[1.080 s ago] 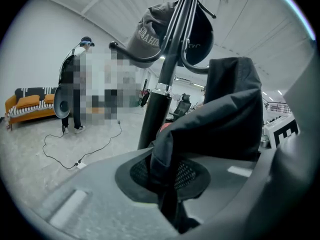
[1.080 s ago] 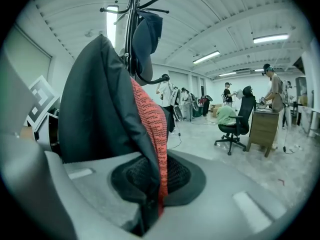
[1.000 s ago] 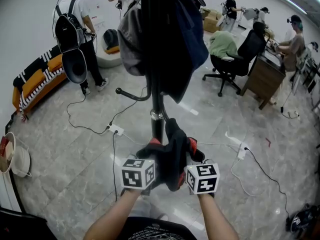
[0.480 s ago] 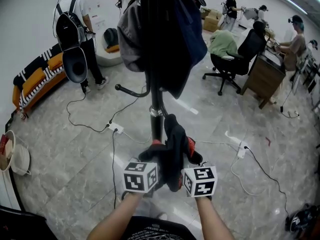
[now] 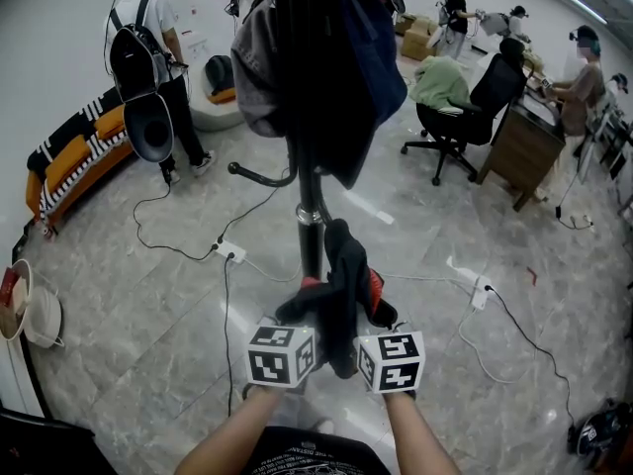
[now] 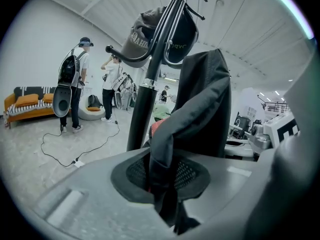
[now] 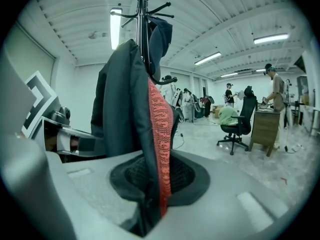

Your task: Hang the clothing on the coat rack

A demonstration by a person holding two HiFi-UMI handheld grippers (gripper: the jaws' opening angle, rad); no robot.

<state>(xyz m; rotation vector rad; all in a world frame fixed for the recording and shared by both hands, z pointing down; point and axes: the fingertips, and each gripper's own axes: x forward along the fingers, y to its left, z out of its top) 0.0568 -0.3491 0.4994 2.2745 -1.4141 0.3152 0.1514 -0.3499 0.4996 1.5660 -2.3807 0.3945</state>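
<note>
Black fabric with a red knit edge, the dark garment (image 5: pixel 341 285) is held up in front of the coat rack (image 5: pixel 302 117), low on its pole, bunched upright between the two grippers and not on any hook. left gripper (image 5: pixel 300 317) fingers clenched on the garment's left side, cloth pinched in the slot in the left gripper view. right gripper (image 5: pixel 372 313) fingers are opening, with the red-edged fold between them and the pads touching the cloth in the right gripper view. Both marker cubes sit side by side just under the garment, forearms coming in from the bottom edge. Higher on the rack hang a grey cap (image 5: pixel 259 77) on the left and a navy jacket (image 5: pixel 368 72) on the right, both against the pole, well above the held garment; one curved lower hook (image 5: pixel 259 176) sticks out left, bare. Grey marble floor (image 5: pixel 129 305) below, with cables and a white power strip (image 5: pixel 229 254) left of the pole. Background: person with a backpack (image 5: pixel 148 67) at left near an orange striped sofa (image 5: pixel 74 161), black office chair (image 5: pixel 475 117) and wooden desk (image 5: pixel 529 151) at right
</note>
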